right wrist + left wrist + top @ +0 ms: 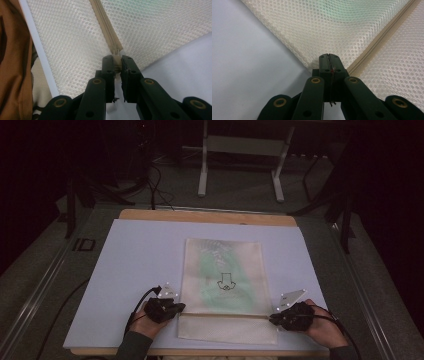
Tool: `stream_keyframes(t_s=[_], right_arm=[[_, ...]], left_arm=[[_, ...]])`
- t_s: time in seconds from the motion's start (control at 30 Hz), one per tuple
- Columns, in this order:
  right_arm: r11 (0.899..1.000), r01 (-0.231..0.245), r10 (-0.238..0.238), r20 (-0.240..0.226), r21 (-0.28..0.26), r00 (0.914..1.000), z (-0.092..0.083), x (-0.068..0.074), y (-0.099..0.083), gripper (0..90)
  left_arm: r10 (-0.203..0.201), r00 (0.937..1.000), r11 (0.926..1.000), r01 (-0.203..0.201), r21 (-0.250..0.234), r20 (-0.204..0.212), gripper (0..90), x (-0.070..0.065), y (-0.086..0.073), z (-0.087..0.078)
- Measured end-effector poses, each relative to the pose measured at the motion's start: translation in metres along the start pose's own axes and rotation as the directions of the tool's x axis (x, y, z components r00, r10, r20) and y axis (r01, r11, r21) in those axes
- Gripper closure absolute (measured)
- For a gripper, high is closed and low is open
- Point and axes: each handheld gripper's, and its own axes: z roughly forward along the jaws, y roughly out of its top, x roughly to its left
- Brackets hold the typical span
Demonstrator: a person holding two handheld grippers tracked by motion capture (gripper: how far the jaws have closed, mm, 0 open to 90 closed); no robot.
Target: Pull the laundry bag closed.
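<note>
A cream mesh bag (222, 270) lies flat on the white board (140, 270), with something pale green inside and a small black print on it. Its zipper (225, 314) runs across near the front end. My left gripper (180, 307) is shut on the bag's left edge beside the zipper's end; in the left gripper view the jaws (329, 56) pinch the mesh (324, 30) next to the zipper (382, 32). My right gripper (272, 319) is shut on the zipper's right end. In the right gripper view, the cream zipper end (117, 62) sits between the right gripper (117, 58) jaws.
The board rests on a wooden table (200, 216) whose edge shows at the back. A white metal stand (202, 175) and dark cables (155, 185) are on the floor beyond. Something brown (12, 62) lies past the board's front edge in the right gripper view.
</note>
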Motion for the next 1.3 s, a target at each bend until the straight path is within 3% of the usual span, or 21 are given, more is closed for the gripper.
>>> stream_keyframes(t_s=[0.87,1.3], right_arm=[[0.998,-0.029,0.032,0.038,-0.061,0.9988,-0.013,0.000,-0.006,73.4],[0.991,-0.080,0.089,0.083,-0.110,0.9925,-0.029,-0.006,-0.019,68.5]], left_arm=[[-0.018,0.9997,0.9998,0.018,-0.011,0.014,89.2,0.002,-0.001,0.000],[-0.009,0.9999,0.9998,0.009,-0.015,0.010,89.0,0.001,-0.001,0.000]])
